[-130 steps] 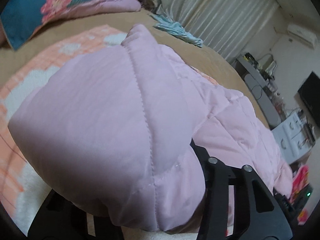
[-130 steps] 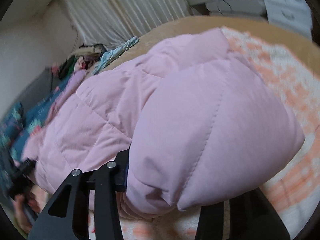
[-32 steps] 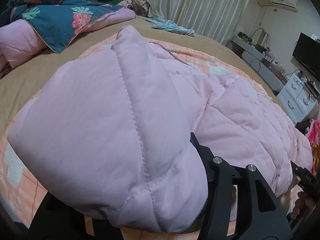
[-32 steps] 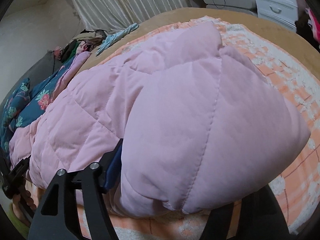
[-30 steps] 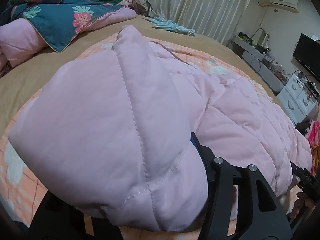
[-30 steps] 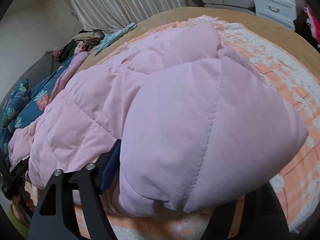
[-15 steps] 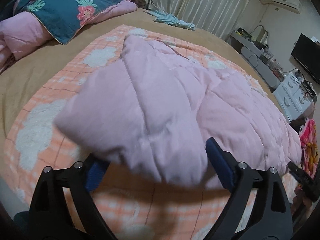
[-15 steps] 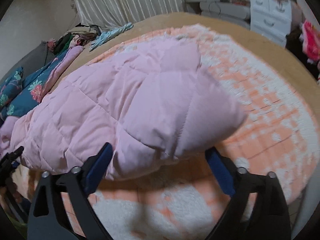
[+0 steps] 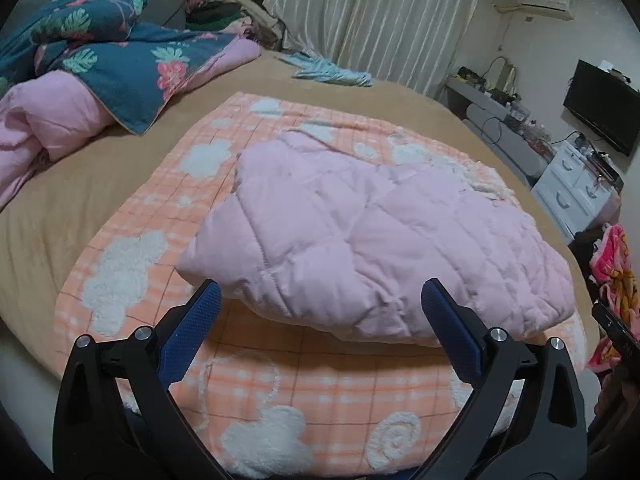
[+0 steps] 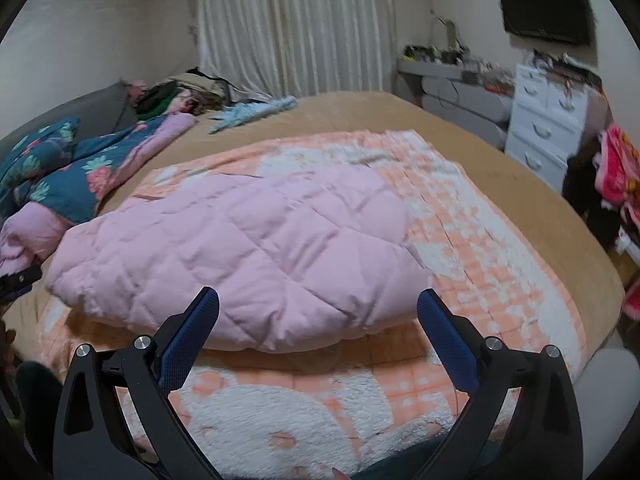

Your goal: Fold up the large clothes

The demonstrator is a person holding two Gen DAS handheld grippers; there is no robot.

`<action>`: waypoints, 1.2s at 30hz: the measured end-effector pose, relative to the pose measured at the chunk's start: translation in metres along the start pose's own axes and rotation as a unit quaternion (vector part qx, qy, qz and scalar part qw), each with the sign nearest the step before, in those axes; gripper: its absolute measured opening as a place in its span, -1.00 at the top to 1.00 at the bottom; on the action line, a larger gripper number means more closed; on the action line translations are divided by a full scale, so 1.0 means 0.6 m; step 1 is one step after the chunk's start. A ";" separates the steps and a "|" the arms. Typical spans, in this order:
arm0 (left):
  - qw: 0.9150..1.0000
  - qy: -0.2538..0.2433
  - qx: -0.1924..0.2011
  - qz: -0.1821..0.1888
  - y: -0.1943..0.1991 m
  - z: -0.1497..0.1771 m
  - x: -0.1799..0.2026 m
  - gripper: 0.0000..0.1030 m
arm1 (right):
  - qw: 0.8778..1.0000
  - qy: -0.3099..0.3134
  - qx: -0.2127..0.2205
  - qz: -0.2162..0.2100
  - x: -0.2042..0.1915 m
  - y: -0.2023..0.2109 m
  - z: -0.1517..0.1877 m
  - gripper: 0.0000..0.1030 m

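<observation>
A pink quilted jacket point(image 9: 360, 236) lies folded in a puffy bundle on an orange-and-white checked blanket point(image 9: 256, 392) on the bed. In the right wrist view the same jacket point(image 10: 248, 248) fills the middle of the blanket point(image 10: 460, 248). My left gripper point(image 9: 320, 312) hangs just short of the jacket's near edge, its jaws opening wide with nothing between the blue pads point(image 9: 188, 340). My right gripper point(image 10: 318, 316) is likewise back from the bundle, jaws opening, with no cloth between its pads point(image 10: 448, 340).
A blue floral quilt point(image 9: 132, 60) and pink bedding point(image 9: 44, 120) lie at the left of the tan bed point(image 9: 56, 216). A light blue garment point(image 9: 332, 74) lies near the curtains. White drawers point(image 10: 548, 120), a desk and a wall television point(image 10: 544, 8) stand at the right.
Both grippers let go of the jacket's corners and opened wide. Both drew back and rose, and the jacket settled flat on the blanket.
</observation>
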State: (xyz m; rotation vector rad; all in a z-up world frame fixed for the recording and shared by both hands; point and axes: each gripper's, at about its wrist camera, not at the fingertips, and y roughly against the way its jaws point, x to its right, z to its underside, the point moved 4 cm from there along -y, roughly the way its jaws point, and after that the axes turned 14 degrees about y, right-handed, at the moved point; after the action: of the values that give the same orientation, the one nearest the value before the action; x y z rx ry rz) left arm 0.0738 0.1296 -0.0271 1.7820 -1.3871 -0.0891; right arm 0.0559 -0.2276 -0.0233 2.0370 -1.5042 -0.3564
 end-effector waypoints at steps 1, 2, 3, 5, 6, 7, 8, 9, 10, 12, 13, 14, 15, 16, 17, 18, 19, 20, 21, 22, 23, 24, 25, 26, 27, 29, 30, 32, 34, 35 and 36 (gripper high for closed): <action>1.000 -0.001 0.002 0.002 0.004 -0.001 0.003 -0.82 | 1.000 0.005 0.005 0.000 -0.007 0.009 -0.003 -0.92; 1.000 -0.004 0.004 0.005 0.009 0.000 0.009 -0.82 | 1.000 0.009 0.010 -0.001 -0.014 0.017 -0.007 -0.92; 1.000 -0.008 0.005 0.009 0.013 0.002 0.014 -0.82 | 1.000 0.013 0.014 -0.003 -0.019 0.024 -0.010 -0.92; 1.000 -0.013 0.007 0.014 0.021 0.006 0.026 -0.82 | 1.000 0.022 0.022 -0.003 -0.031 0.038 -0.016 -0.92; 1.000 -0.014 0.007 0.017 0.024 0.008 0.028 -0.82 | 0.999 0.027 0.026 -0.004 -0.038 0.045 -0.019 -0.92; 1.000 -0.016 0.009 0.020 0.028 0.010 0.033 -0.82 | 0.999 0.030 0.030 -0.006 -0.044 0.049 -0.021 -0.92; 1.000 -0.019 0.010 0.022 0.032 0.013 0.037 -0.82 | 0.999 0.033 0.034 -0.008 -0.050 0.056 -0.022 -0.92; 0.999 -0.022 0.011 0.023 0.034 0.015 0.039 -0.82 | 0.999 0.036 0.037 -0.008 -0.057 0.063 -0.024 -0.92; 0.999 -0.027 0.015 0.024 0.038 0.018 0.043 -0.82 | 0.998 0.041 0.042 -0.007 -0.062 0.068 -0.025 -0.92; 0.999 -0.033 0.018 0.029 0.046 0.022 0.050 -0.82 | 0.998 0.045 0.048 -0.008 -0.071 0.079 -0.026 -0.92; 0.999 -0.035 0.021 0.031 0.050 0.024 0.052 -0.82 | 0.997 0.051 0.052 -0.006 -0.077 0.086 -0.026 -0.92; 0.998 -0.037 0.023 0.036 0.054 0.028 0.055 -0.82 | 0.997 0.056 0.056 -0.007 -0.084 0.092 -0.026 -0.92; 0.998 -0.039 0.023 0.040 0.057 0.033 0.059 -0.82 | 0.996 0.061 0.059 -0.007 -0.092 0.097 -0.025 -0.92; 0.998 -0.044 0.023 0.044 0.060 0.040 0.063 -0.82 | 0.996 0.065 0.061 -0.005 -0.097 0.102 -0.024 -0.92; 0.998 -0.048 0.023 0.045 0.062 0.045 0.066 -0.82 | 0.996 0.069 0.063 -0.005 -0.102 0.106 -0.023 -0.92; 0.997 -0.054 0.023 0.046 0.063 0.051 0.070 -0.82 | 0.995 0.073 0.065 -0.004 -0.108 0.110 -0.021 -0.92; 0.997 -0.056 0.023 0.048 0.063 0.056 0.073 -0.82 | 0.995 0.075 0.067 -0.003 -0.112 0.112 -0.018 -0.92; 0.997 -0.058 0.022 0.048 0.063 0.060 0.074 -0.82 | 0.995 0.076 0.068 -0.004 -0.117 0.115 -0.015 -0.92; 0.997 -0.060 0.022 0.050 0.062 0.065 0.075 -0.82 | 0.995 0.076 0.068 -0.005 -0.121 0.117 -0.012 -0.92; 0.997 -0.062 0.020 0.051 0.062 0.070 0.078 -0.82 | 0.995 0.075 0.068 -0.006 -0.127 0.118 -0.007 -0.92; 0.996 -0.065 0.018 0.053 0.061 0.077 0.081 -0.82 | 0.995 0.073 0.068 -0.010 -0.134 0.118 -0.001 -0.92; 0.996 -0.069 0.017 0.055 0.062 0.082 0.083 -0.82 | 0.995 0.071 0.067 -0.013 -0.139 0.118 0.003 -0.92; 0.996 -0.072 0.015 0.056 0.061 0.087 0.085 -0.82 | 0.995 0.069 0.064 -0.017 -0.145 0.117 0.009 -0.92; 0.995 -0.077 0.012 0.058 0.060 0.095 0.088 -0.82 | 0.996 0.067 0.063 -0.019 -0.149 0.115 0.013 -0.92; 0.995 -0.080 0.011 0.058 0.060 0.100 0.089 -0.82 | 0.996 0.067 0.062 -0.022 -0.153 0.113 0.016 -0.92; 0.995 -0.085 0.005 0.058 0.058 0.110 0.090 -0.82 | 0.996 0.072 0.051 -0.028 -0.162 0.106 0.022 -0.92; 0.994 -0.088 0.003 0.058 0.057 0.114 0.091 -0.82 | 0.996 0.073 0.047 -0.029 -0.165 0.103 0.024 -0.92; 0.994 -0.092 -0.001 0.058 0.055 0.121 0.094 -0.82 | 0.996 0.075 0.038 -0.034 -0.167 0.097 0.028 -0.92; 0.994 -0.096 -0.002 0.060 0.054 0.124 0.096 -0.82 | 0.996 0.072 0.036 -0.036 -0.167 0.095 0.028 -0.92; 0.994 -0.097 -0.002 0.059 0.053 0.125 0.097 -0.82 | 0.996 0.071 0.036 -0.037 -0.167 0.095 0.027 -0.92; 0.993 -0.098 -0.003 0.059 0.052 0.126 0.098 -0.82 | 0.996 0.070 0.036 -0.037 -0.167 0.096 0.027 -0.92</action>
State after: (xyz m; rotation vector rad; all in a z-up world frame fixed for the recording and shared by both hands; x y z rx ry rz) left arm 0.0326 0.0379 -0.0297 1.7179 -1.6275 -0.2097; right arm -0.0305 -0.1501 -0.0144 2.1316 -1.3787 -0.1854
